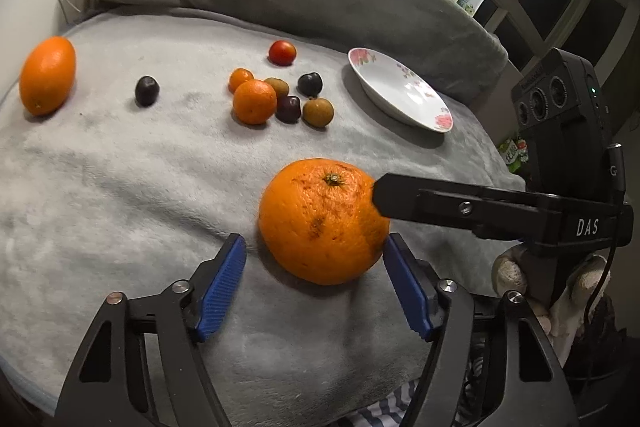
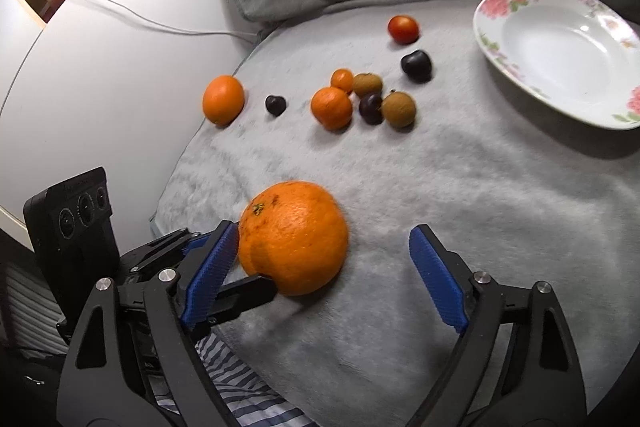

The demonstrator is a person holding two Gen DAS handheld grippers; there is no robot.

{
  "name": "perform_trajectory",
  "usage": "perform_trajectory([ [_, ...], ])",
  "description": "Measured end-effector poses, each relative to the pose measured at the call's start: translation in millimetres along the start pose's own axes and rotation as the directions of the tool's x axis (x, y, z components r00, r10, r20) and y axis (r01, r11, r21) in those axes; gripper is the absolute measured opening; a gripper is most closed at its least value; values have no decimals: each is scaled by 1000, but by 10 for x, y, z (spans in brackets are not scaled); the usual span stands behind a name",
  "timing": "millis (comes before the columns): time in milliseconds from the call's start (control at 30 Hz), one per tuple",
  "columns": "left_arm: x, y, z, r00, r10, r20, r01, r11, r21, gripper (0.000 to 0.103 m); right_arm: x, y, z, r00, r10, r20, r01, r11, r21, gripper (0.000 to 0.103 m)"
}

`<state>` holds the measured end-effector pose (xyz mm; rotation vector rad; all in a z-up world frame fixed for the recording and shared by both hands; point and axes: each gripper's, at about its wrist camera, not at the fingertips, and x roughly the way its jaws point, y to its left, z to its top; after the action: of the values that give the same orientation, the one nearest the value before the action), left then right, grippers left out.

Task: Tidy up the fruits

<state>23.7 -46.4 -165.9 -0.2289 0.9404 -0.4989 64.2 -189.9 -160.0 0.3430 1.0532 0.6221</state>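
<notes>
The big orange (image 1: 324, 221) lies on the grey blanket (image 1: 120, 187) at the near side, closer than all other fruits, and both tools are gathered around it. The left gripper (image 1: 314, 267) has its blue fingers (image 1: 222, 281) spread, one on each side of the orange; the right pad seems to be just at the peel, the left pad is clearly apart, so nothing is grasped. The right gripper (image 2: 320, 267) is also released: its left finger (image 2: 208, 271) is touching or almost touching the orange, while the other finger stands well apart on the right. I judge that the step in hand is the picking of this orange, probably to bring it to the flowered plate (image 2: 496, 43), which stands empty at the far right. The small fruits (image 1: 276, 95) wait in a group in the middle, and another orange (image 1: 47, 75) lies far left. The next move calls for only one gripper to clench across the widest part; the two tools are crowded, and a round fruit on soft cloth may roll away.
</notes>
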Motion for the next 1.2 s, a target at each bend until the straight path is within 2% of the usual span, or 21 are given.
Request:
perform_trajectory([
  [167,19,-18,4,1000,-20,-7,20,1000,8,63,99,28,15,999,42,-33,-42,999,6,84],
  [233,21,-17,5,1000,-21,-6,21,1000,9,63,139,45,13,998,41,-45,-41,999,3,84],
  [333,26,-11,9,1000,-22,-6,22,1000,9,63,186,45,2,997,39,-70,-39,999,2,76],
  [433,17,-21,7,1000,-19,-3,19,1000,13,63,200,35,-4,994,71,-79,-70,997,16,70],
  [533,11,-25,8,1000,-17,-2,17,1000,16,63,196,47,-8,995,65,-76,-64,998,7,70],
  [867,39,-141,84,1000,-26,6,25,999,43,63,60,4,1,998,47,-37,-47,999,7,69],
  [1200,152,-451,350,998,-58,23,55,991,123,63,-283,-152,159,999,-1,37,1,1000,7,69],
])
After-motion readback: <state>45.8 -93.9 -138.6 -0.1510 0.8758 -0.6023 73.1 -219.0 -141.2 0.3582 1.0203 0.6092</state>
